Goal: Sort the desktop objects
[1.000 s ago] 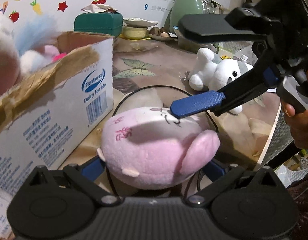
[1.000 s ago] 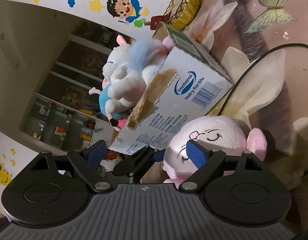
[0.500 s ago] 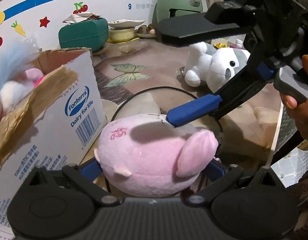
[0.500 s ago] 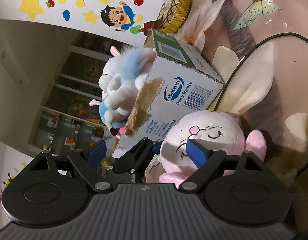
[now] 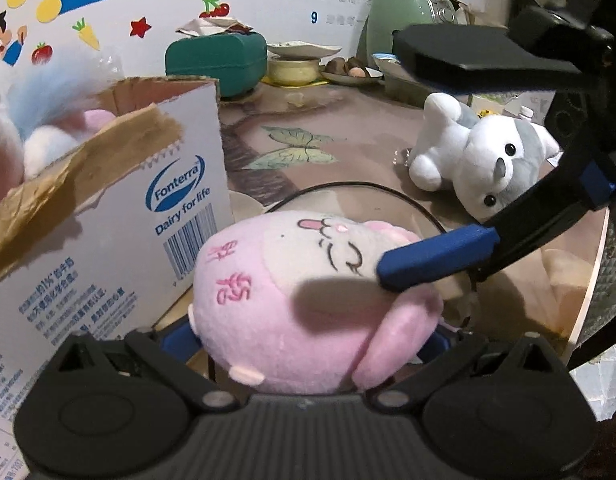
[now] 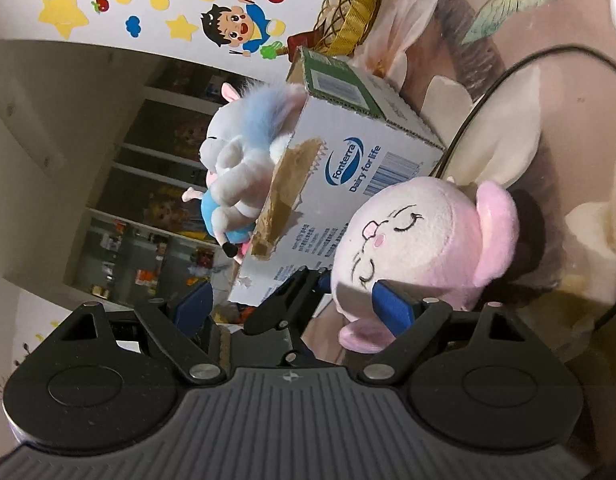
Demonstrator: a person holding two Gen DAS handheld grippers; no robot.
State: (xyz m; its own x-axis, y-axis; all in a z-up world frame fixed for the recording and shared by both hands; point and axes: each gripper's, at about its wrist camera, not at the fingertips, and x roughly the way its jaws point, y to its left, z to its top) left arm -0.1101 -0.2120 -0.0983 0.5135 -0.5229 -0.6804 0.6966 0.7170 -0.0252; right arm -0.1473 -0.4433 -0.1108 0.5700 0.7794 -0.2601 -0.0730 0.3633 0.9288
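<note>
A round pink plush rabbit [image 5: 308, 300] sits between the jaws of my left gripper [image 5: 308, 338], which is shut on its sides just above the table. It also shows in the right wrist view [image 6: 424, 248]. My right gripper [image 6: 295, 312] is open; one blue fingertip [image 5: 436, 258] rests against the plush's face, the other black finger [image 5: 476, 58] is high above it. A Fonterra cardboard box [image 5: 119, 216] holding several plush toys [image 5: 43, 116] stands to the left. A white and grey plush dog [image 5: 480, 160] lies on the table at right.
A black cable [image 5: 412, 208] loops on the flowered tablecloth behind the pink plush. A teal tissue box [image 5: 215, 62], bowls [image 5: 293, 68] and a green appliance [image 5: 404, 12] stand at the back by the wall. The table edge [image 5: 592, 280] runs at right.
The pink plush has been lifted and turned in my left gripper so its face shows on top. The right gripper's blue finger stays against it. The box appears closer.
</note>
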